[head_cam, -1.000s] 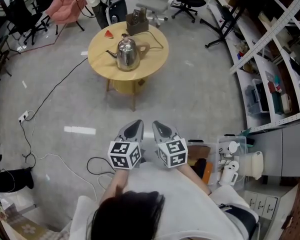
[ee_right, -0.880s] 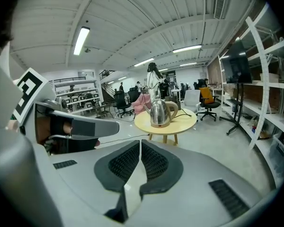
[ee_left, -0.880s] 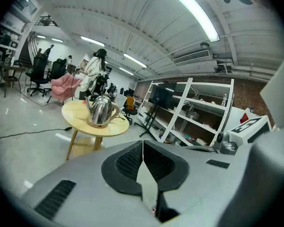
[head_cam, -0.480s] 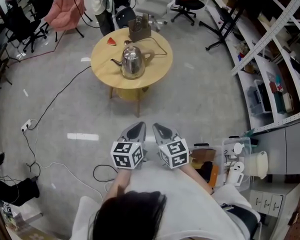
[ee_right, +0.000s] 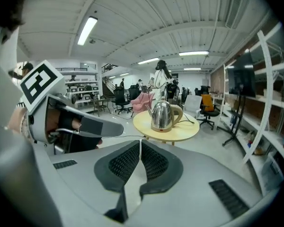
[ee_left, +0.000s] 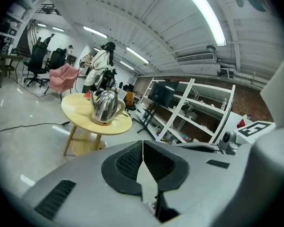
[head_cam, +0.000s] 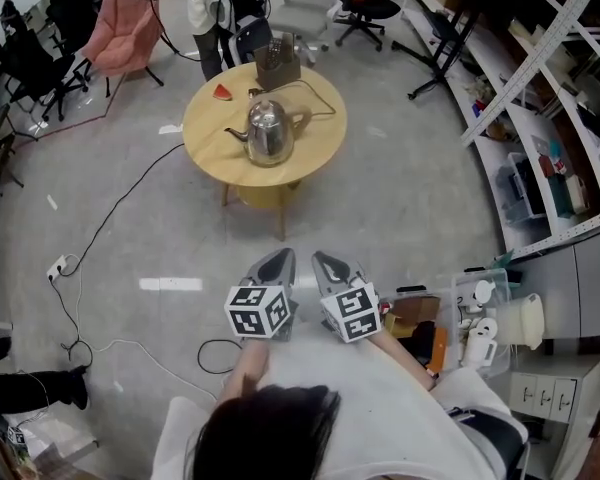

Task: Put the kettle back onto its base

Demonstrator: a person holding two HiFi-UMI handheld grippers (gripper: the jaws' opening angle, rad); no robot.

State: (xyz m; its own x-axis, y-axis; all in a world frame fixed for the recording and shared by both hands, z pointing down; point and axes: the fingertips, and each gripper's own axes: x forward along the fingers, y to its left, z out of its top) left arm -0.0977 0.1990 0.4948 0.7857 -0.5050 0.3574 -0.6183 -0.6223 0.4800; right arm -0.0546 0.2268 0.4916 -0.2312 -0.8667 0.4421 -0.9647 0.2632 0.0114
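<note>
While both tools are clenched with nothing between their jaws, the left gripper (head_cam: 282, 256) and right gripper (head_cam: 322, 258) hang side by side close to the person's chest. The steel kettle (head_cam: 269, 132) stands upright on its base (ee_left: 103, 122) on the round wooden table (head_cam: 208, 128), well apart from them.

Kettle (head_cam: 270, 131) upright near the middle of the round desk (head_cam: 318, 148); left gripper (head_cam: 283, 256) and right gripper (head_cam: 321, 259) side by side, well apart from its near edge.
</note>
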